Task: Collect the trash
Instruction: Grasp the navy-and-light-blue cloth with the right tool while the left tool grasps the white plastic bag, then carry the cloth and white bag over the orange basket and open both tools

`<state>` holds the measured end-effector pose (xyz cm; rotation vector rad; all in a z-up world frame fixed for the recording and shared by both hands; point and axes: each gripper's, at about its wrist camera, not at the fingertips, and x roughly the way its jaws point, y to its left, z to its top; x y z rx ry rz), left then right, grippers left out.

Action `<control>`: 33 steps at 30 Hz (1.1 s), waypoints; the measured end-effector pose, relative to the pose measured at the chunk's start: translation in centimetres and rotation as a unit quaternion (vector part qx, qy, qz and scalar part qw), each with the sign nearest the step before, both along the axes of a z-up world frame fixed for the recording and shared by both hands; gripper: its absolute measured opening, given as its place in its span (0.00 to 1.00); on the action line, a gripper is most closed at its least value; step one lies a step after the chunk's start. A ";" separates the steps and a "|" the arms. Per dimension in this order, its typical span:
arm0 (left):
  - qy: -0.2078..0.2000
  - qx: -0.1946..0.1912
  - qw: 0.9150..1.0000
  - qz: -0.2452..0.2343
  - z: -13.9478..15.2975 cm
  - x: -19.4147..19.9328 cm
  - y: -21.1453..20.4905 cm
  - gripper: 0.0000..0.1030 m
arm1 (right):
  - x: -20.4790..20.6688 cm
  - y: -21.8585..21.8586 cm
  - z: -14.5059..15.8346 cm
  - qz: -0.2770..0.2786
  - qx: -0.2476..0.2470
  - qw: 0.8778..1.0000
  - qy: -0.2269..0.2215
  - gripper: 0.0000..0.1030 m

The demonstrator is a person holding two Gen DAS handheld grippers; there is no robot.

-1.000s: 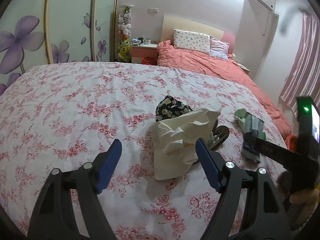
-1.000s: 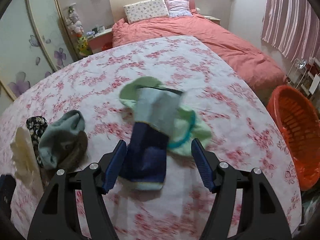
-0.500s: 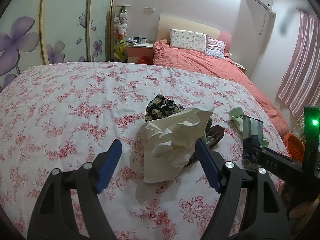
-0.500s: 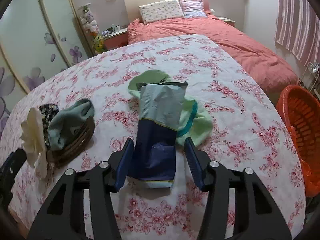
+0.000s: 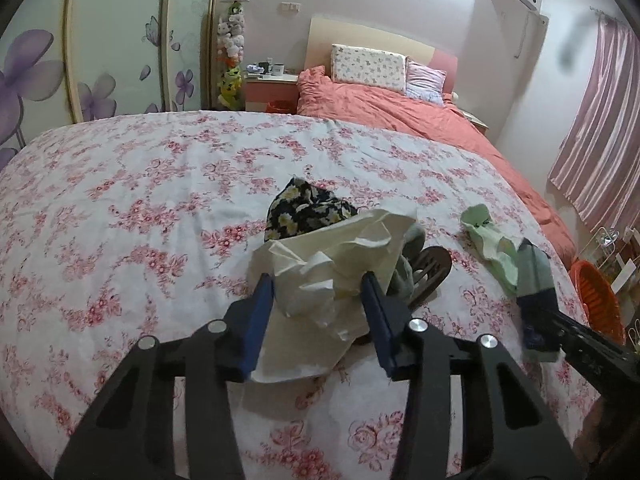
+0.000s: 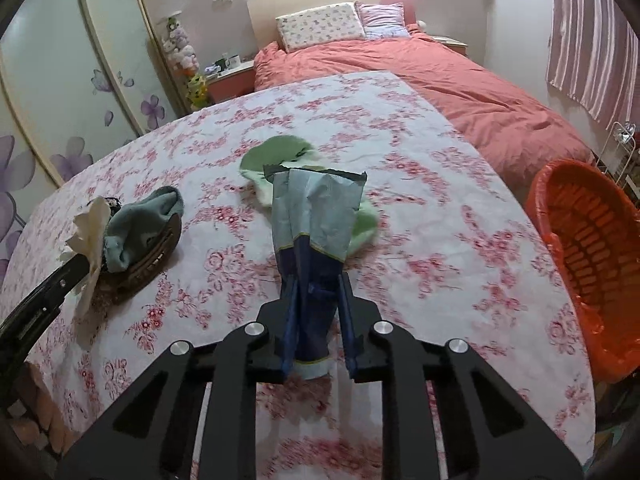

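Note:
A crumpled cream paper bag (image 5: 336, 264) lies on the floral table cloth; it also shows at the left of the right wrist view (image 6: 90, 232). My left gripper (image 5: 318, 300) has its blue fingers on either side of the bag, narrowed around it. My right gripper (image 6: 318, 304) is shut on a blue and grey foil packet (image 6: 316, 224) and holds it upright off the cloth. The same packet shows in the left wrist view (image 5: 536, 284).
A black floral cloth (image 5: 304, 208), a grey-green sock (image 6: 140, 224) on a brown woven dish (image 6: 148, 260) and a light green cloth (image 6: 280, 156) lie on the table (image 5: 120, 208). An orange basket (image 6: 588, 248) stands on the floor at the right. A red bed (image 6: 440, 80) is behind.
My right gripper has closed on the foil packet and lifted it upright. My left gripper has moved forward and narrowed around the paper bag.

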<state>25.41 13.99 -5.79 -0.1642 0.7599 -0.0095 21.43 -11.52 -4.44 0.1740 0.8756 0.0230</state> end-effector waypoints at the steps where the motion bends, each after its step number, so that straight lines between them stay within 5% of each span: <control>1: -0.003 -0.003 1.000 -0.002 0.1 -0.1 0.0 0.42 | -0.1 -0.2 0.1 0.000 0.000 1.000 -0.002 0.18; 19: -0.050 -0.006 0.999 -0.001 4.7 -3.1 -0.4 0.41 | -2.8 -2.8 3.9 -0.007 0.032 0.998 -0.062 0.18; 33: -0.085 -0.022 0.994 -0.062 8.7 -5.3 -7.0 0.41 | -6.2 -7.9 6.8 -0.051 0.044 0.989 -0.133 0.18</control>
